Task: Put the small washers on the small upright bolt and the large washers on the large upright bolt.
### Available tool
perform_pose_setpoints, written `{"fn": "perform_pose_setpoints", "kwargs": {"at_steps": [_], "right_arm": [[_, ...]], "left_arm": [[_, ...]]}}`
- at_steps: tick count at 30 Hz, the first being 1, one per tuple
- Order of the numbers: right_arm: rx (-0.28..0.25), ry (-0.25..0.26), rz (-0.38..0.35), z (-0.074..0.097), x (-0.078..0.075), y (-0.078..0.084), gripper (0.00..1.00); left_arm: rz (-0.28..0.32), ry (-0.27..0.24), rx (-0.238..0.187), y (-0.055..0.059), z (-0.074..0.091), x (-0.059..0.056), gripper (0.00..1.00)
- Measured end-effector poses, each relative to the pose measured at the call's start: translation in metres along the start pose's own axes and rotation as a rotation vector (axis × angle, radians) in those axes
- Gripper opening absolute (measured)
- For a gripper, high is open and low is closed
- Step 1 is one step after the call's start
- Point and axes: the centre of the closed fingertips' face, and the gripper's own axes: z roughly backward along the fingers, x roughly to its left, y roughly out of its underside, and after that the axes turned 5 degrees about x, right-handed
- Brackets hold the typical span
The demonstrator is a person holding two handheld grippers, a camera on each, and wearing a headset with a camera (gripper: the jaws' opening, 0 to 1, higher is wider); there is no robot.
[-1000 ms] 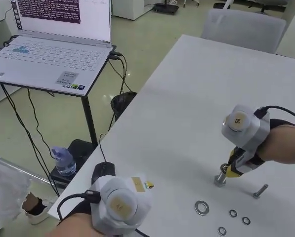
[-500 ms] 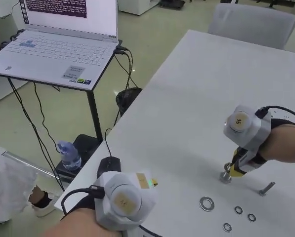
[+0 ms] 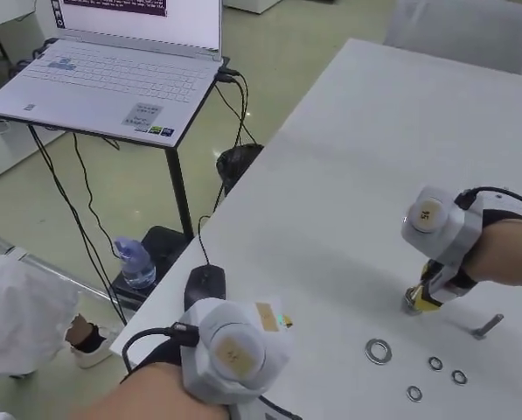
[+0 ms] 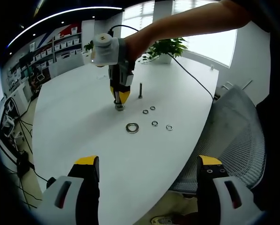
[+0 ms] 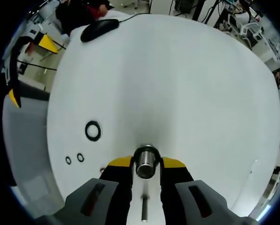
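Small washers (image 4: 155,123), four counted, and one large washer (image 4: 132,127) are left loose on the surface (image 3: 348,175) beyond the left gripper (image 4: 148,164), held wide open and empty. Farther, the large bolt (image 5: 146,168) is straddled closely by the right gripper (image 4: 119,99); whether anything is pinched cannot be told. Work at this bolt is judged the step in hand; a straight lift-off is needed next. Farthest, one small bolt (image 4: 140,90) is seen.
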Motion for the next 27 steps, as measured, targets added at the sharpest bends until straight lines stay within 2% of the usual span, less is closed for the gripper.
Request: {"fn": "perform_pose_setpoints", "kwargs": {"at_steps": [9, 21, 27], "right_arm": [[0.01, 0.001, -0.009, -0.0069, 0.0016, 0.001, 0.21], [0.003, 0.011, -0.027, -0.0094, -0.0039, 0.0003, 0.22], [-0.003, 0.007, -0.017, -0.0114, -0.0067, 0.0007, 0.23]], "left_arm": [[-0.002, -0.012, -0.002, -0.0029, 0.0023, 0.0043, 0.84], [0.0, -0.006, 0.012, 0.0003, 0.0024, 0.0027, 0.82], [-0.003, -0.001, 0.012, -0.0028, 0.003, 0.0018, 0.8]]}}
